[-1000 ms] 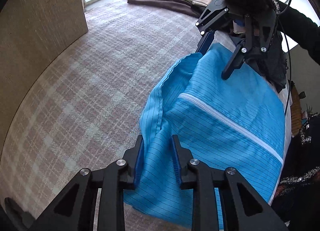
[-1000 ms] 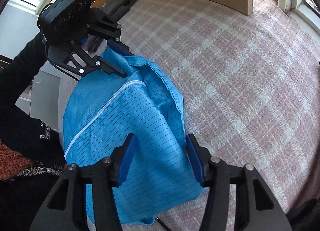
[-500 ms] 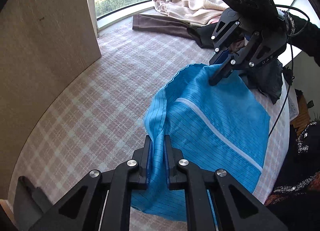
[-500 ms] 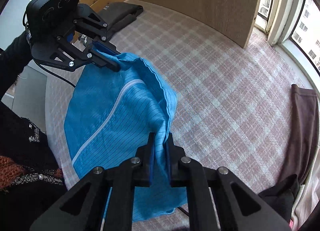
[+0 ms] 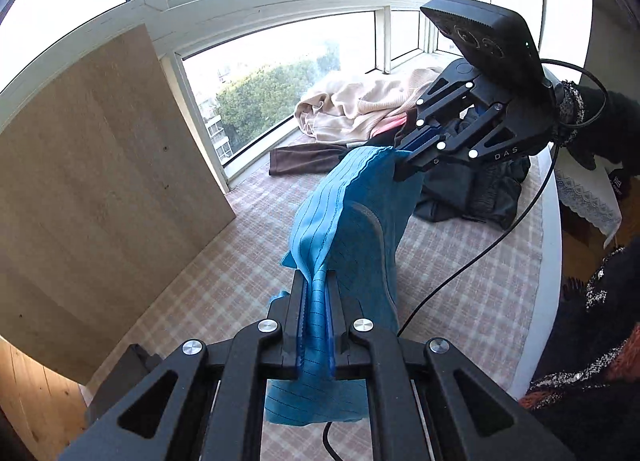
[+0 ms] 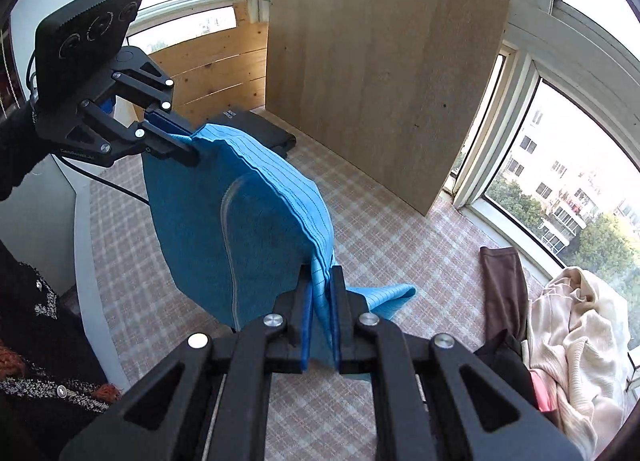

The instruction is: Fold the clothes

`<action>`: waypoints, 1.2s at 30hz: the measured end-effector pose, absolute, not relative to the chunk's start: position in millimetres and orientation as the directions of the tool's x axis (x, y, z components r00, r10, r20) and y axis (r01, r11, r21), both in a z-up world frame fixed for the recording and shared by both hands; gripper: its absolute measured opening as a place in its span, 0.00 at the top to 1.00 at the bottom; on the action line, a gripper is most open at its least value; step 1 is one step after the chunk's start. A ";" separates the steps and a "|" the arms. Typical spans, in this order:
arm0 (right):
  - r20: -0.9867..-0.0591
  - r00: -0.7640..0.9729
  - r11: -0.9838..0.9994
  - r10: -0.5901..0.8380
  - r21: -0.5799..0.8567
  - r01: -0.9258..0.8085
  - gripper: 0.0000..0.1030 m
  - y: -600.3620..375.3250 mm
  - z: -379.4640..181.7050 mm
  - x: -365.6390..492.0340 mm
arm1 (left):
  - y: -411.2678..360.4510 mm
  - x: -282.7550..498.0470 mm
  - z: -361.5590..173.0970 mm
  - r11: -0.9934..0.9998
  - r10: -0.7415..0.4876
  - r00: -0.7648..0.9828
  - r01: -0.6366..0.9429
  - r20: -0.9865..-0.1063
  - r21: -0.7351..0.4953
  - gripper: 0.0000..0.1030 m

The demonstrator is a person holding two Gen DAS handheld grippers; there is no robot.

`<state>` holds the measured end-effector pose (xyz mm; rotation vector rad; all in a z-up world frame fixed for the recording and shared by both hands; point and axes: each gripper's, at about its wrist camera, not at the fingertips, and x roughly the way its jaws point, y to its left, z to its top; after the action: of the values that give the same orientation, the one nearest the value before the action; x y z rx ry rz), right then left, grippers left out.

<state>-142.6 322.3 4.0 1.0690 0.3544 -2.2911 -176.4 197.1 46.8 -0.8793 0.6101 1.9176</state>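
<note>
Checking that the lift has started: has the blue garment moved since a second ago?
Yes. The blue garment lay flat on the checked bedcover; now it hangs above it, raised between the left gripper and right gripper.

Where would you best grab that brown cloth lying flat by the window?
Judging by its pose, the brown cloth is best taken at its free end, coming from the open checked surface. That end lies flat and bare; the other end runs under the heap of cream and dark clothes. Both grippers are now shut on the blue striped garment.
</note>
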 end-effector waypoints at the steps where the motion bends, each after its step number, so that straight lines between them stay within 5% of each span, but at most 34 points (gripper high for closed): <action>1: -0.762 -0.510 -0.804 -0.398 0.021 0.595 0.93 322.4 3.6 -138.2 | 196.0 -171.5 47.5 -0.469 0.528 -0.317 -0.882 -0.788 0.041 0.94; 11: -0.672 -0.603 -0.823 -0.430 0.018 0.567 0.95 312.5 67.3 -123.9 | 193.0 -191.0 100.7 -0.540 0.604 -0.335 -0.840 -0.723 -0.062 0.94; 16: -0.550 -0.693 -0.823 -0.465 -0.019 0.568 0.98 303.5 118.3 -133.9 | 196.4 -210.8 137.1 -0.537 0.689 -0.338 -0.832 -0.641 -0.139 0.94; 20: -0.539 -0.715 -0.819 -0.446 -0.075 0.568 0.98 295.9 138.8 -144.0 | 202.7 -217.4 156.2 -0.564 0.661 -0.431 -0.825 -0.614 -0.028 1.00; 27: -0.753 -0.556 -0.867 -0.352 0.037 0.497 0.98 330.5 31.4 -134.8 | 155.2 -212.2 53.1 -0.604 0.560 -0.342 -0.792 -0.755 -0.089 1.00; 36: -0.775 -0.437 -0.889 -0.457 0.407 0.208 0.92 390.9 -88.8 -113.0 | 121.1 -225.0 -79.0 -0.710 0.478 -0.195 -0.659 -0.856 -0.247 1.00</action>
<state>-113.0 390.9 -88.8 1.3772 -0.3537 -2.3450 -225.0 121.1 -79.0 -1.3216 0.2247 1.9702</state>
